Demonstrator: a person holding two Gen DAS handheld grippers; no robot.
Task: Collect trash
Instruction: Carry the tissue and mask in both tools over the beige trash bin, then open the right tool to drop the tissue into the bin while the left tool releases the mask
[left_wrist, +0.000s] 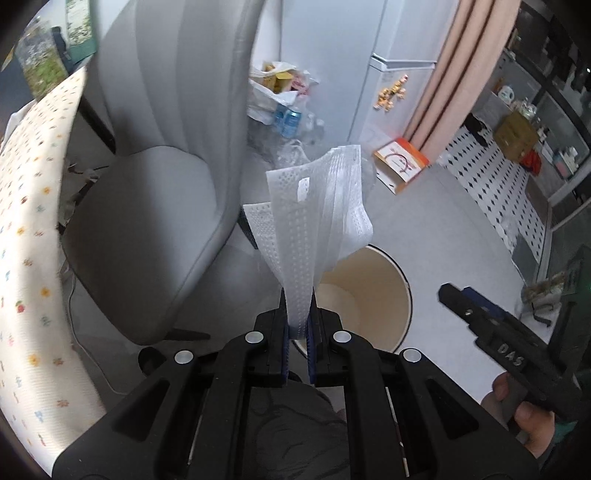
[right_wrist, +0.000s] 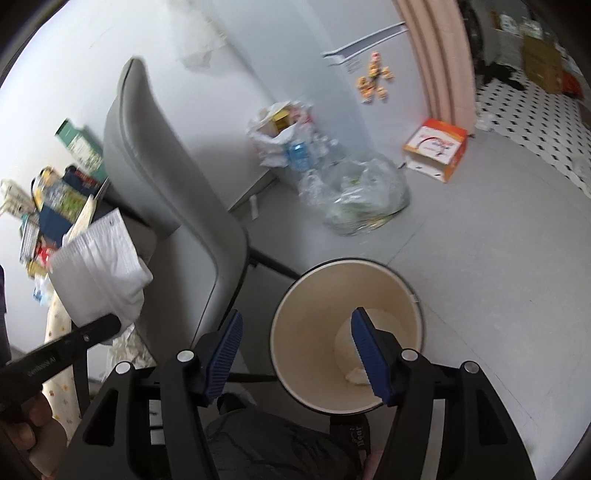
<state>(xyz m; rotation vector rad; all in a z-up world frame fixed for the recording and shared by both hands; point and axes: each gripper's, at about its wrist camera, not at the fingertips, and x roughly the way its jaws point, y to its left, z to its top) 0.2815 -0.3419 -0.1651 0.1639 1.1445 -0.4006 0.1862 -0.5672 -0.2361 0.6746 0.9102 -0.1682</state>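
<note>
White, perforated sheet material, a thin wrapper or cloth, was pinched between the left tongs and stood up loosely above them, with the cream trash bin on the floor just beyond and to the right. The risk, as I judged it, lay in that floppy, light sheet: if released before the tongs were squarely over the bin's mouth, it could drift or catch the rim and land on the floor, or snag on the grey chair close at the left. The right tongs were spread wide and held nothing, hovering over the bin; they could get in the way of the drop. The right wrist view showed what the left could not: the bin's inside, with a small pale scrap at the bottom, possibly crumpled tissue, though blur made that uncertain. It also showed the sheet still well left of the bin, and clutter on the desk at the far left.
</note>
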